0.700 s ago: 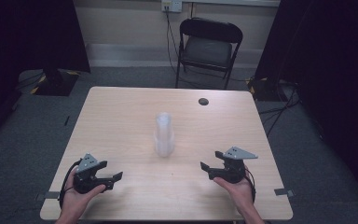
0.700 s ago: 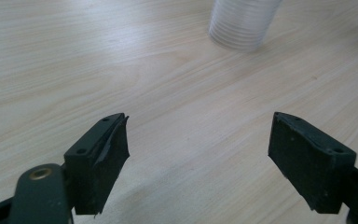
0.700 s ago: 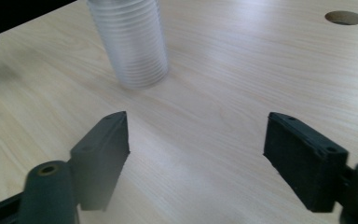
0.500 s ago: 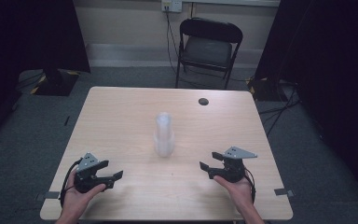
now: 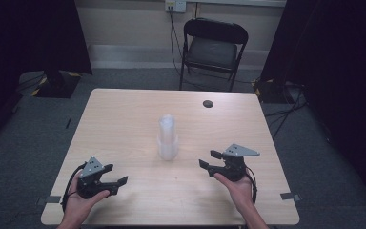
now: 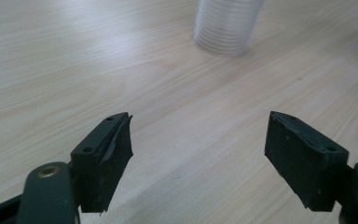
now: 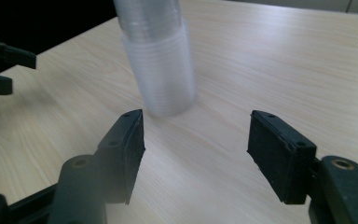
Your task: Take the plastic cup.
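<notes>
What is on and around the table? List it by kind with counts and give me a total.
Stack of clear plastic cups: 1, upright mid-table (cups in it too blurred to count)
Handheld grippers: 2, left gripper and right gripper, both with jaws open
Table: 1
Black folding chair: 1, behind the table
Total: 5

cup stack (image 5: 167,137): clear, faintly ribbed, between the grippers
table (image 5: 124,119): pale wood grain
left gripper (image 5: 116,182): black, grey plate
right gripper (image 5: 208,159): black, grey plate
chair (image 5: 213,45): black, beyond both
</notes>
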The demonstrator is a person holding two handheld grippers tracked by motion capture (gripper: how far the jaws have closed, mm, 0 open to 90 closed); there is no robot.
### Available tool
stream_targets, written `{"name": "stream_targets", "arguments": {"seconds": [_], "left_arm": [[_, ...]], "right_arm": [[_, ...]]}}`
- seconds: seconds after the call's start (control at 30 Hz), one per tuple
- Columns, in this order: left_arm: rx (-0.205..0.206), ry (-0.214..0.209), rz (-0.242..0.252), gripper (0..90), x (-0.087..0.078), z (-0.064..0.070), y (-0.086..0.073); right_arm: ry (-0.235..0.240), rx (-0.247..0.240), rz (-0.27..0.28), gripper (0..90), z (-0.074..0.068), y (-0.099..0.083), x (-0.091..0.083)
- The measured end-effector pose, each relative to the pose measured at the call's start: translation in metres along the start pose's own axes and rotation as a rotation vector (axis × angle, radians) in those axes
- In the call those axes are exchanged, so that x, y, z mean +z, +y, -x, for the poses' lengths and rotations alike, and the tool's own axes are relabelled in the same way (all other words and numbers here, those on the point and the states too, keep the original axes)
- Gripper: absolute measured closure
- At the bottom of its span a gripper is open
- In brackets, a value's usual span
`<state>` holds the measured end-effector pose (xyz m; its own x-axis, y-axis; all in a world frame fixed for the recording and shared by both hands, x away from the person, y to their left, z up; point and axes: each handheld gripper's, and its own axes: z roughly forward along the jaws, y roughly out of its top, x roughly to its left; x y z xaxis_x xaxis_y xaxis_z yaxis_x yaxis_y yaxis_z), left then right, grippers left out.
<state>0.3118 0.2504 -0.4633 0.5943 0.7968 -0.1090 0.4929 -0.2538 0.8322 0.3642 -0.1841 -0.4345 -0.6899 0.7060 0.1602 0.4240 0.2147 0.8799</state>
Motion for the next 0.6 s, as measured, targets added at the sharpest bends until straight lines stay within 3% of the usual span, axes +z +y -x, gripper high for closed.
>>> {"name": "stream_targets", "arguments": {"seconds": [0.4, 0.57, 0.6], "left_arm": [[0.004, 0.011, -0.001, 22.1, -0.001, -0.002, 0.000], [-0.004, 0.010, 0.018, 22.1, -0.004, -0.002, 0.000], [-0.007, 0.013, 0.018, 22.1, -0.004, -0.002, 0.000]], "right_arm": [[0.068, -0.057, 0.008, 36.8, -0.015, 0.031, 0.021], [0.063, -0.107, 0.017, 39.4, -0.023, 0.044, 0.029], [0.080, -0.103, 0.024, 39.4, -0.024, 0.047, 0.031]]}}
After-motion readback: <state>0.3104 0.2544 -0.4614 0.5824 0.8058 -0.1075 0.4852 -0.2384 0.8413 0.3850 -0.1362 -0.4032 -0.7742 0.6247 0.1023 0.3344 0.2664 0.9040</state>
